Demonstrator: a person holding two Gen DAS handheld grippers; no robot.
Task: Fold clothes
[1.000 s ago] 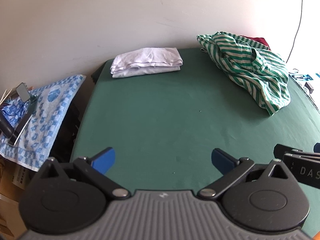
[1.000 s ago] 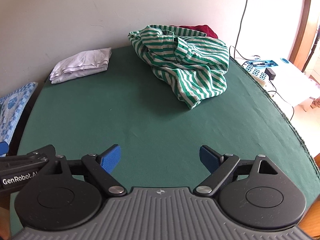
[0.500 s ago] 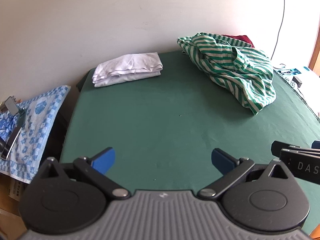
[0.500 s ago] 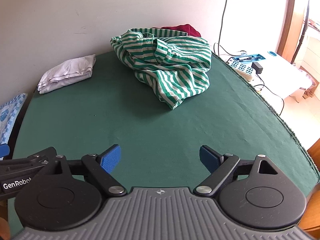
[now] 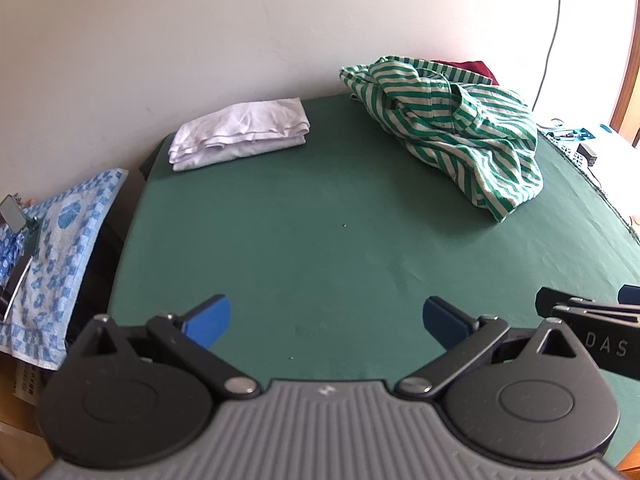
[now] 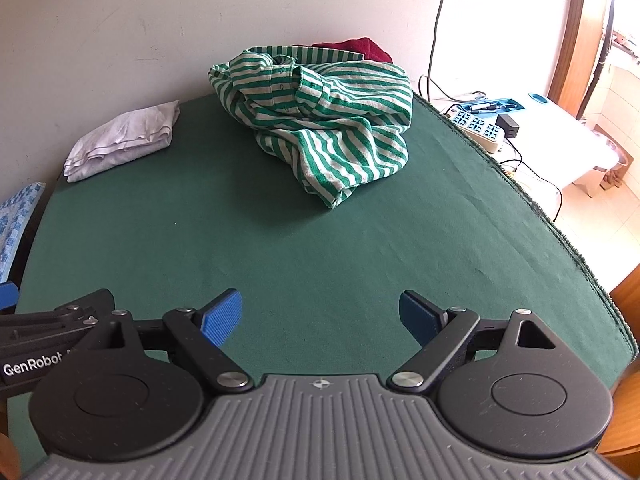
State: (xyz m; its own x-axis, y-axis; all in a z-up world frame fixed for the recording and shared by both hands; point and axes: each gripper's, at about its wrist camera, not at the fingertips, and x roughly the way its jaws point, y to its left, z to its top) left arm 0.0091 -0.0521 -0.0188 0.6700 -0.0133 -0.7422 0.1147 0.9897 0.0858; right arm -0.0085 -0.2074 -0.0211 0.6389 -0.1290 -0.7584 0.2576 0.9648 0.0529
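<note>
Your left gripper (image 5: 325, 319) and right gripper (image 6: 320, 314) both hang spread, empty, above the green table (image 6: 320, 248); striped shirt (image 6: 324, 128) crumpled at far right; white garment (image 5: 240, 134) folded far left.

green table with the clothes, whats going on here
A person holds a two-finger gripper in each hand over the green table, partway through folding clothes. The left gripper and right gripper both have their jaws open and hold nothing. The white garment lies folded near the wall. The green striped shirt sits crumpled and unfolded, with a dark red cloth behind it.
</note>
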